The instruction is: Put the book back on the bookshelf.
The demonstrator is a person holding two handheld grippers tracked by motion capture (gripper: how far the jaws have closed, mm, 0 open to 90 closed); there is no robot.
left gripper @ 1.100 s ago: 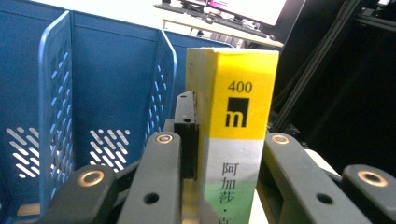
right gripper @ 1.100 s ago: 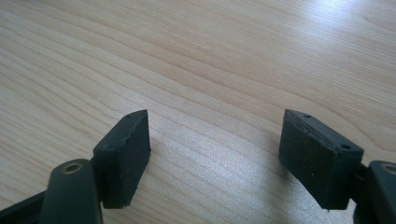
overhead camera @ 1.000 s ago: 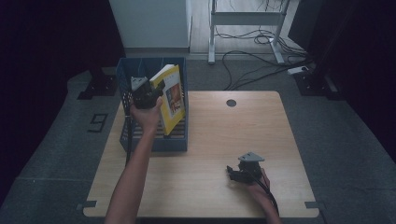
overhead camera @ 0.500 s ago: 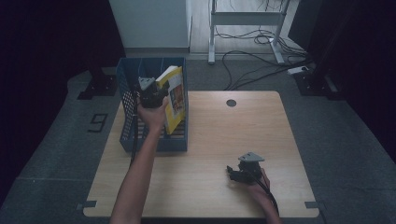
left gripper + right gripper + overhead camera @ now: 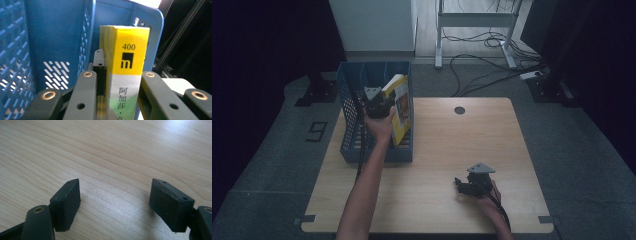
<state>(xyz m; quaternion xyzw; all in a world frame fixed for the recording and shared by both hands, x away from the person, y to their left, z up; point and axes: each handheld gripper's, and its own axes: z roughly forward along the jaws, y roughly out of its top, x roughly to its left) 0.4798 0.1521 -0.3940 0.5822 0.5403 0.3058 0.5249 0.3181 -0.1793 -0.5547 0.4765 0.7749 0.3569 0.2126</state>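
A: Left claw first. What's it got?

B: Clamped on a yellow-spined paperback book. In the left gripper view the jaws sit on either side of the spine, which reads "400" with a black square logo above a grey band of printed characters.

A: Where's the book?

B: In the blue perforated plastic file crate at the table's far-left area, in its right-hand compartment. It's tilted, top leaning left toward the hand, and sticks up above the crate rim. Cannot tell if its bottom edge touches the crate floor.

A: Crate position?

B: Standing on the light wooden table, left side, its far end reaching past the table's back edge. Blue slotted walls show behind the book in the left gripper view.

A: Right claw?

B: Jaws spread wide, nothing between them. It's low over the table near the front-right, well apart from the crate, with the grey three-cornered plate on top. The right gripper view shows both black pads over bare wood grain.

A: Anything else?

B: A dark round grommet hole near the table's far edge. Cables on the floor beyond.
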